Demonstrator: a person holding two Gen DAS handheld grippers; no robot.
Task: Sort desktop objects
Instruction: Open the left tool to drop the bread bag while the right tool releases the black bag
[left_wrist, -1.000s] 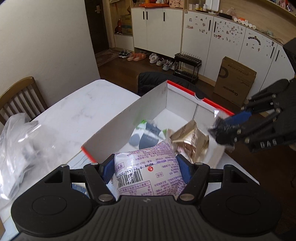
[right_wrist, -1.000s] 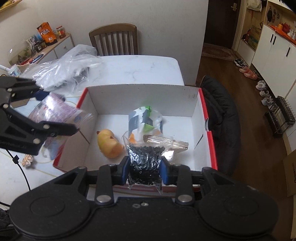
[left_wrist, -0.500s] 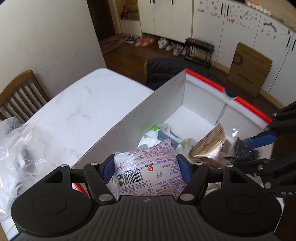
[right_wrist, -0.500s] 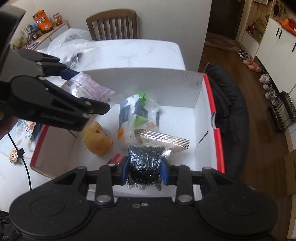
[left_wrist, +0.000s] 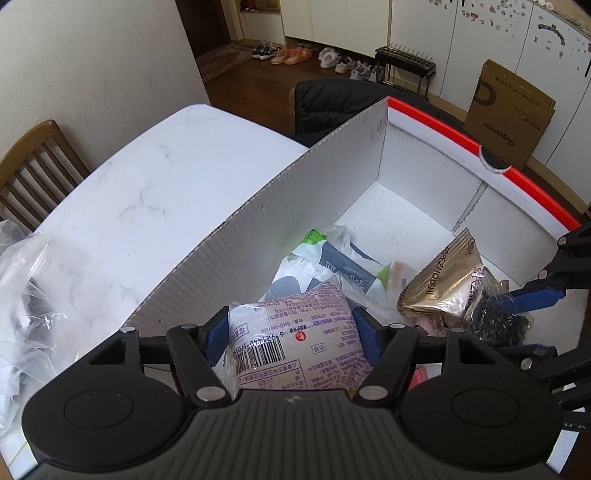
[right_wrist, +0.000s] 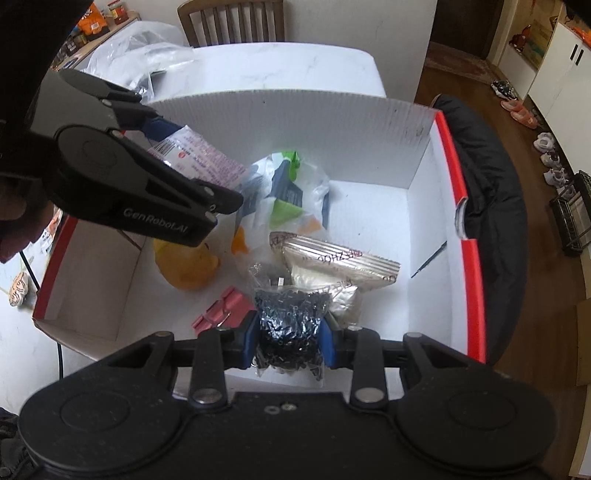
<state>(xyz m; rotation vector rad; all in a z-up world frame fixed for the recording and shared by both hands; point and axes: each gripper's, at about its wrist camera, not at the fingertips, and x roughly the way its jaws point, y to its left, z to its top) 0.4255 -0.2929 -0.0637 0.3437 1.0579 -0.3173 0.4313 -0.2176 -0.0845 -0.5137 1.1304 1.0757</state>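
Both grippers crowd over the box (right_wrist: 424, 147); left gripper (left_wrist: 291, 328) clamps the pink packet (left_wrist: 295, 343), right gripper (right_wrist: 290, 341) pinches the black bag (right_wrist: 291, 325); released together they might collide, or perhaps snag the gold pouch (right_wrist: 332, 266).

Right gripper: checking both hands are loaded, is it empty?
No, the right gripper is shut on a clear bag of black bits.

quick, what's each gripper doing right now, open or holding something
left gripper: shut on the purple snack packet, over the box.
right gripper: shut on the bag of black bits, over the box.
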